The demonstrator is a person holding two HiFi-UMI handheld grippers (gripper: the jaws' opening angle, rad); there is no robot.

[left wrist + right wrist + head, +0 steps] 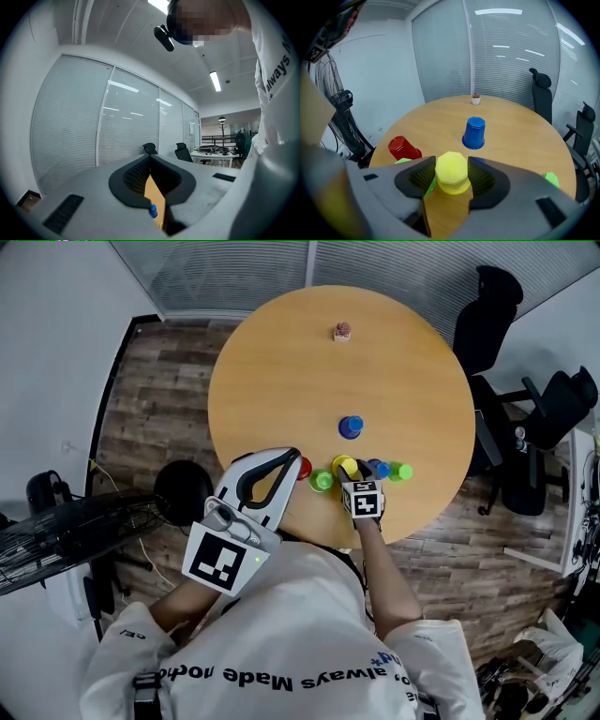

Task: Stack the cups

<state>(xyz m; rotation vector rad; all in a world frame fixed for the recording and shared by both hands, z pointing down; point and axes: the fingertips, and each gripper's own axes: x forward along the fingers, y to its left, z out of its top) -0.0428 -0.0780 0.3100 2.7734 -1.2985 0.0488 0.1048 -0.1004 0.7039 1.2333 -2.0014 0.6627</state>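
My right gripper (354,474) (451,162) is low over the near edge of the round wooden table (281,371), shut on an upside-down yellow cup (451,172) (345,465) with a pad against each side. A green cup (322,481) (404,161) and a red cup (304,468) (403,149) stand just left of it. To its right are a blue cup (379,469) and another green cup (400,471) (551,178). A second blue cup (351,427) (474,132) stands upside down farther in. My left gripper (292,454) (150,160) hovers high at the table's near left, shut and empty.
A small potted plant (343,331) (476,98) sits at the table's far side. Black office chairs (506,343) stand to the right of the table, and a fan (56,531) stands on the floor at left. Blinds cover glass walls behind.
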